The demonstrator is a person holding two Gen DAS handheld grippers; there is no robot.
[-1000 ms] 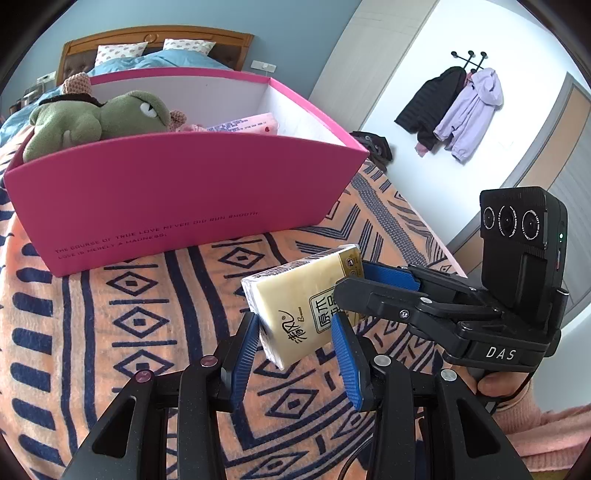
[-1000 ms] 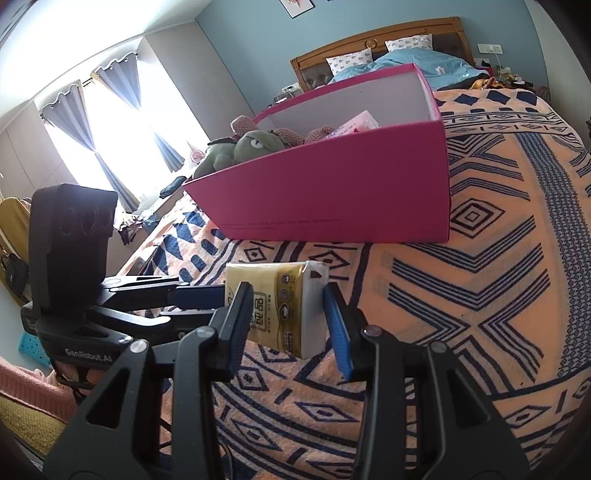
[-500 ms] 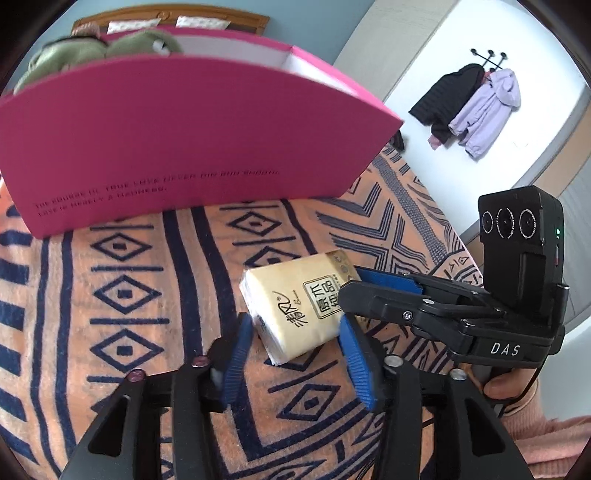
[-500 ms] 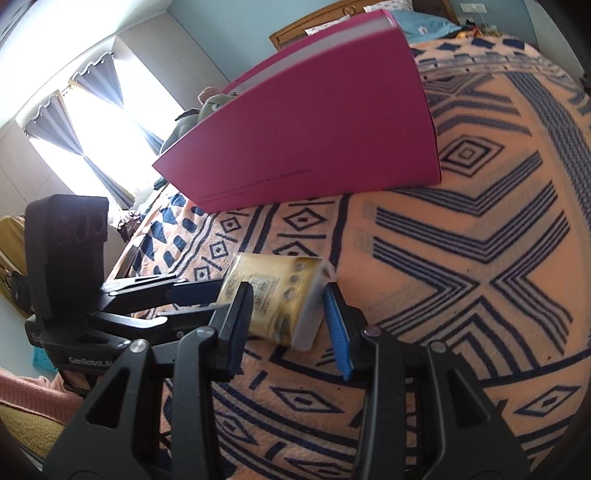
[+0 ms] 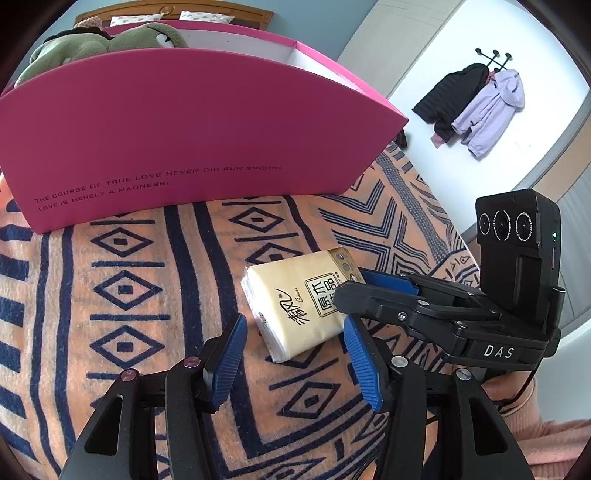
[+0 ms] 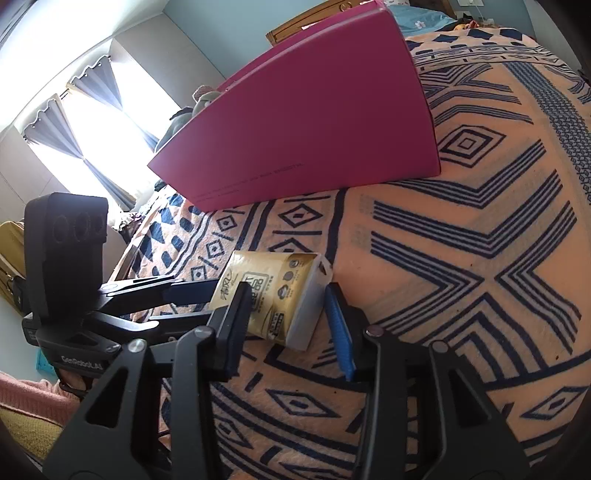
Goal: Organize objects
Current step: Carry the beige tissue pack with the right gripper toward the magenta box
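Observation:
A yellow tissue pack (image 5: 301, 302) lies on the patterned blanket (image 5: 110, 314); it also shows in the right wrist view (image 6: 273, 295). My left gripper (image 5: 291, 360) is open, its blue pads either side of the pack's near end, not touching it. My right gripper (image 6: 288, 325) is open around the pack's other end, and its fingers (image 5: 384, 291) reach in from the right in the left wrist view. The pink box (image 5: 177, 140) stands behind the pack, with a green plush toy (image 5: 110, 40) inside.
The bed's blanket (image 6: 480, 258) spreads to the right of the box (image 6: 314, 122). Jackets (image 5: 476, 103) hang on a wall rack at the far right. A curtained window (image 6: 92, 129) is at the left. A wooden headboard (image 5: 177, 14) stands behind the box.
Both grippers came down with the tissue pack, set it on the blanket and opened. The pack now lies flat between the open jaws.

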